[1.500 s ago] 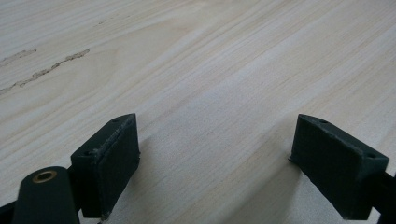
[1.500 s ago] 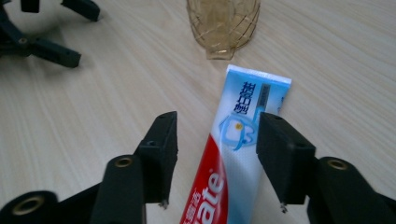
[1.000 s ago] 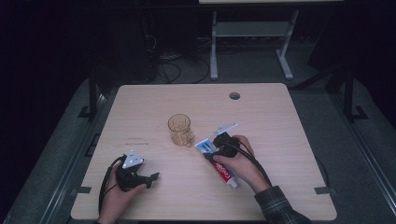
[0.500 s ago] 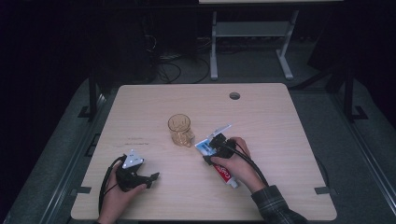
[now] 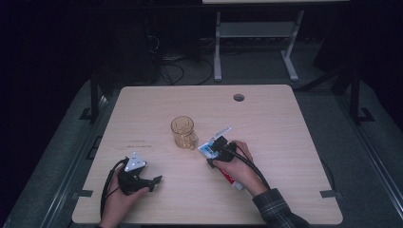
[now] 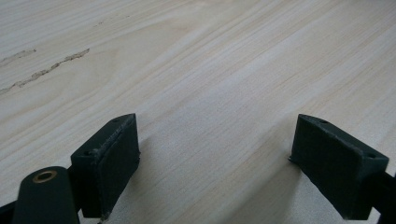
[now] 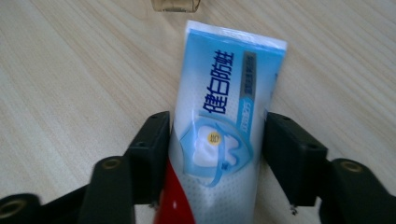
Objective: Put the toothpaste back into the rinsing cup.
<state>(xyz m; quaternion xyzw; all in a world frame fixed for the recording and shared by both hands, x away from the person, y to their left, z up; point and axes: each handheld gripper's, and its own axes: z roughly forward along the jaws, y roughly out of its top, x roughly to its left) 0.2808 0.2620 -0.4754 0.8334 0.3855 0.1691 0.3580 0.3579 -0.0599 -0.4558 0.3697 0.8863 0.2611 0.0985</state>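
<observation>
Wooden table [image 5: 285, 123]: right gripper [image 7: 217, 140] jaws clamp toothpaste tube [image 7: 224, 107]; left gripper [image 6: 229, 154] jaws gape, empty.

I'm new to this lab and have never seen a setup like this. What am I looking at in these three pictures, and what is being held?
A person sits at a wooden table and holds a hand tool with two black jaws in each hand. No robot arm is involved.

The high view looks down from above the person's side. The left gripper rests near the table's front edge, and the right gripper is near the middle. An amber glass cup stands just beside the right gripper.

The other two pictures come from cameras riding on the grippers, looking along their jaws. In the left gripper view the jaws stand wide apart over bare wood. In the right gripper view the jaws sit on either side of a blue, white and red toothpaste tube, touching its sides, with its flat end pointing towards the cup.
</observation>
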